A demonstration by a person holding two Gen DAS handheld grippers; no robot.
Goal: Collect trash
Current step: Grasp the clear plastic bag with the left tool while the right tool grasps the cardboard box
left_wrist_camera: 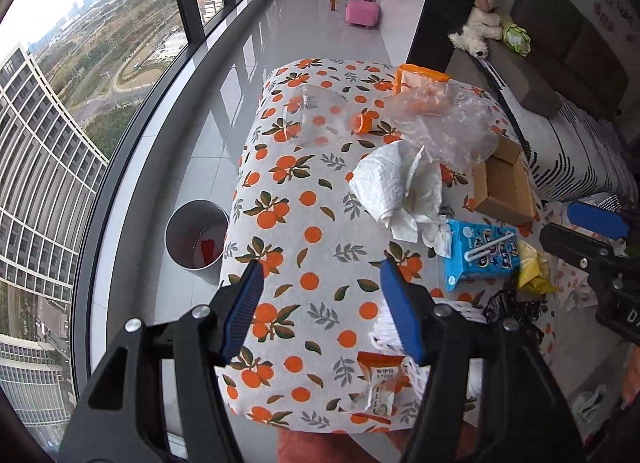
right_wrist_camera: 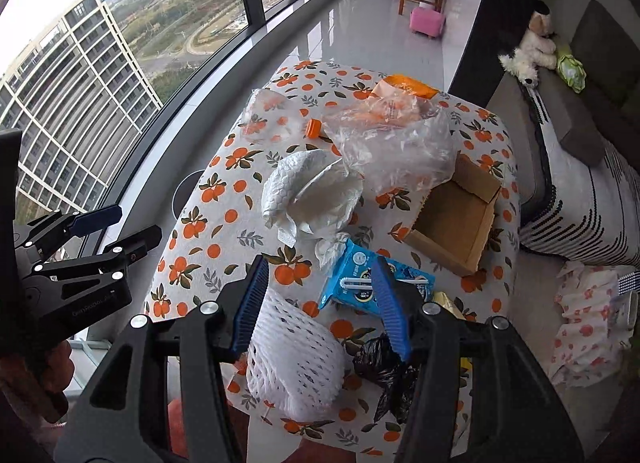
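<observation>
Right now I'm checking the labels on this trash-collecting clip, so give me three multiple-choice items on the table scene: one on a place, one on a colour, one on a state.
1. Where does the round grey waste bin stand?
A on the table
B on the floor beside the table
C on the sofa

2. What colour is the small plastic bottle cap?
A orange
B green
C black

3. The brown cardboard box is:
A taped shut
B crushed flat
C open

Answers: B, it stands on the tiles by the table edge; A, it is plainly orange; C, its inside shows.

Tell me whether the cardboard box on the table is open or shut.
Open: the cardboard box has its flap up, and the right wrist view looks into its bare brown inside.
</observation>
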